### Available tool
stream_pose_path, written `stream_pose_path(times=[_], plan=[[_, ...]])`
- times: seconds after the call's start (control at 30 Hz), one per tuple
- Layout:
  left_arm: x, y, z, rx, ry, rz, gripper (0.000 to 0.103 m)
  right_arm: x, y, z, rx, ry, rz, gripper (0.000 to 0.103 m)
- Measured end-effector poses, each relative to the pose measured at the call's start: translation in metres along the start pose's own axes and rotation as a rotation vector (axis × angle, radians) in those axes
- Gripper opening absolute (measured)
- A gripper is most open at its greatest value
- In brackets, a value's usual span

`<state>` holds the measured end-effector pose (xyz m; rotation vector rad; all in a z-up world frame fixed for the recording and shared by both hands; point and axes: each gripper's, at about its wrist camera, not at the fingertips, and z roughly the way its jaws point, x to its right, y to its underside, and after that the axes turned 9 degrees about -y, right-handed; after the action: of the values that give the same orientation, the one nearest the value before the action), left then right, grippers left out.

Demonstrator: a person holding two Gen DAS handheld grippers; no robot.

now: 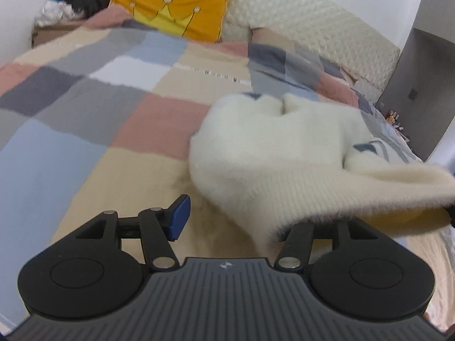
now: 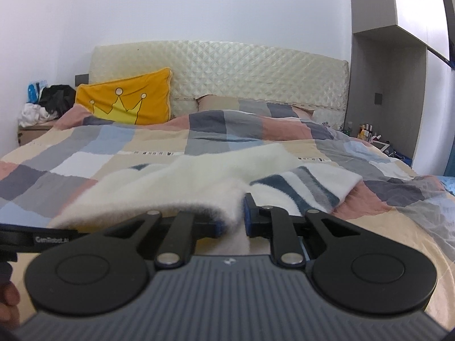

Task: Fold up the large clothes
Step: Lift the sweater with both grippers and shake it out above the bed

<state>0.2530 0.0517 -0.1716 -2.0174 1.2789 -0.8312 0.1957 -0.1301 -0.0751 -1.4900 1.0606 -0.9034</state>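
Note:
A fluffy cream sweater (image 1: 270, 147) with dark blue and grey stripes lies bunched on the patchwork bed cover (image 1: 113, 99). In the left wrist view its ribbed hem drapes over the right finger of my left gripper (image 1: 231, 221) and hides it. The left blue pad (image 1: 179, 218) stands free, far from the cloth, so the jaws are wide apart. In the right wrist view my right gripper (image 2: 233, 221) is shut on a fold of the sweater (image 2: 199, 176), pinched between its blue pads (image 2: 247, 216). The striped part spreads to the right.
A yellow crown pillow (image 2: 128, 99) leans on the quilted headboard (image 2: 227, 65). A nightstand with piled clothes (image 2: 39, 108) stands at the left, small bottles (image 2: 366, 130) and a grey wardrobe (image 2: 384, 56) at the right. Part of a hand (image 2: 11, 295) shows at the lower left.

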Motion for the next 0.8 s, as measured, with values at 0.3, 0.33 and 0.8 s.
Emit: stream_pose_path(times=[0.3,0.33,0.8], plan=[[-0.002,-0.004,0.02,0.021,-0.022,-0.02,0.05,0.002,0.008,0.012,-0.05,0.033,0.034,0.018],[-0.002,-0.004,0.024,0.012,-0.024,-0.018,0.046,0.003,0.009,0.016,-0.068,0.033,0.039,0.018],[0.006,-0.054,-0.033,0.198,-0.029,-0.111,0.014,0.003,-0.022,0.004,-0.033,-0.008,0.011,0.016]])
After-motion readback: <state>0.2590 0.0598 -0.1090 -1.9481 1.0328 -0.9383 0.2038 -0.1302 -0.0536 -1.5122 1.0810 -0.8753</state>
